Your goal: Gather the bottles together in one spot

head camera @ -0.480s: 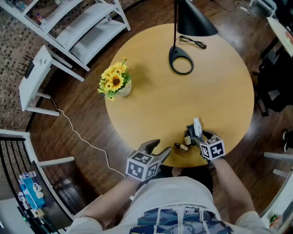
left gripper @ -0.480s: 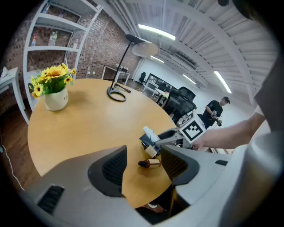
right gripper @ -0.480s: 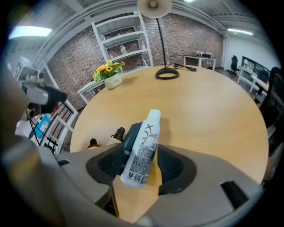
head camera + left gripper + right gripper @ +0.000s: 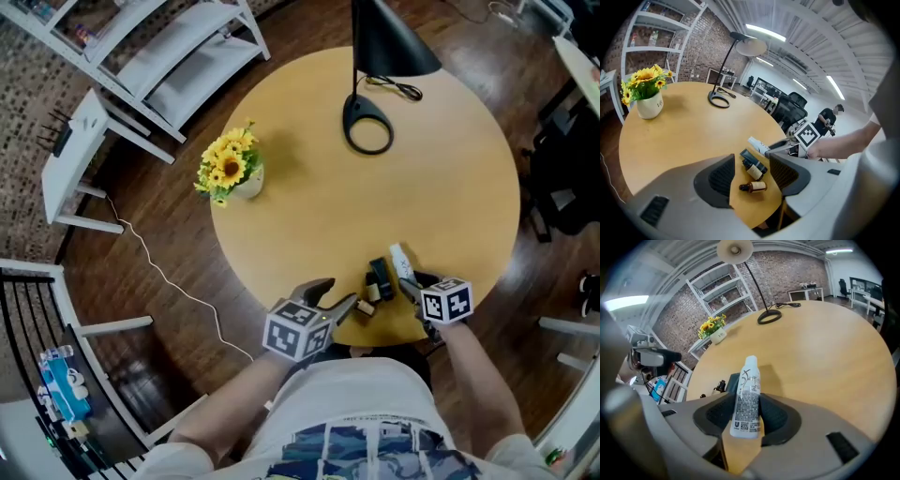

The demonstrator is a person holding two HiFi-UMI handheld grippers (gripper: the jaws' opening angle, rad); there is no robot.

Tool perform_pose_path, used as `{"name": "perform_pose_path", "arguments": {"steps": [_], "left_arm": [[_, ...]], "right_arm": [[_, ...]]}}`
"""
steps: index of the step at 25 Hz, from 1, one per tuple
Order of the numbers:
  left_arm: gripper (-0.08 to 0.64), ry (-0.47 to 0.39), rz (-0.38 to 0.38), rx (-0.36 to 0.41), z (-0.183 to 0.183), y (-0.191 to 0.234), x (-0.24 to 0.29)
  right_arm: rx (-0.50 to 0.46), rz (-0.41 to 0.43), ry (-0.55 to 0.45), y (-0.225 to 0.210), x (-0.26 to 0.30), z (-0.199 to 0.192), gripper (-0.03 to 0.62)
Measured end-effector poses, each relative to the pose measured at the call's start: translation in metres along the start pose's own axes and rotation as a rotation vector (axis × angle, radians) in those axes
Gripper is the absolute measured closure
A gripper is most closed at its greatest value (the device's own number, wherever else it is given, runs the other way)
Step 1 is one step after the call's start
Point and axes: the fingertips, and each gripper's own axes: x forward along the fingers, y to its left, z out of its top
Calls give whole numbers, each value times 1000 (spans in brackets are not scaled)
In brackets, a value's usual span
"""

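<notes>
On the round wooden table (image 4: 450, 178), near its front edge, a white spray bottle (image 4: 399, 260) lies between the pads of my right gripper (image 4: 410, 281), which is shut on it; the right gripper view shows the white bottle (image 4: 746, 394) pinched at its lower half. Just left of it lie a dark tube (image 4: 380, 276) and two small amber bottles (image 4: 368, 293), one apart from the other (image 4: 363, 307). My left gripper (image 4: 337, 296) hovers open at the table edge. The nearer amber bottle (image 4: 753, 186) lies in line with its gap, untouched.
A vase of sunflowers (image 4: 232, 171) stands at the table's left, and a black desk lamp's ring base (image 4: 367, 123) at the back. White shelving (image 4: 178, 47) lies beyond the table, and a dark chair (image 4: 562, 159) at the right.
My left gripper has edged slightly forward toward the small bottles. The right gripper still holds the white bottle and has barely shifted.
</notes>
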Motion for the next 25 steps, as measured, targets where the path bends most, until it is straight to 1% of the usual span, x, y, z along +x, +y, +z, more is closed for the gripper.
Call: {"name": "perform_pose_path", "arguments": {"steps": [3, 5, 7, 10, 12, 14, 15, 16, 19, 22, 23, 24, 25], "left_arm": [[339, -41, -23, -31, 22, -25, 13], [339, -85, -68, -68, 42, -43, 24], [339, -141, -142, -149, 69, -61, 32], [339, -216, -280, -277, 110, -91, 46], [325, -242, -365, -335, 130, -115, 58], [322, -250, -426, -380, 141, -136, 71], [357, -247, -437, -387, 143, -144, 77], [428, -242, -433, -384, 144, -150, 83], [437, -205, -384, -339, 142, -158, 94], [439, -191, -361, -270, 147, -169, 99], [439, -199, -335, -237, 152, -168, 100], [439, -213, -288, -201, 158, -163, 100], [439, -232, -222, -166, 166, -154, 100]], "right_arm": [[32, 96, -96, 6, -36, 17, 402], [21, 176, -174, 17, -65, 30, 402], [-23, 263, -251, 34, -94, 45, 402], [-91, 372, -347, 51, -132, 62, 402], [-128, 420, -389, 52, -151, 65, 402], [-155, 453, -413, 48, -166, 64, 402], [-167, 461, -419, 44, -171, 63, 402], [-179, 465, -422, 38, -175, 62, 402], [-226, 459, -421, 21, -178, 58, 402], [-276, 423, -410, 6, -177, 56, 399], [-292, 406, -402, 0, -176, 56, 395], [-310, 387, -394, -5, -175, 55, 357], [-328, 367, -390, -11, -176, 54, 336]]}}
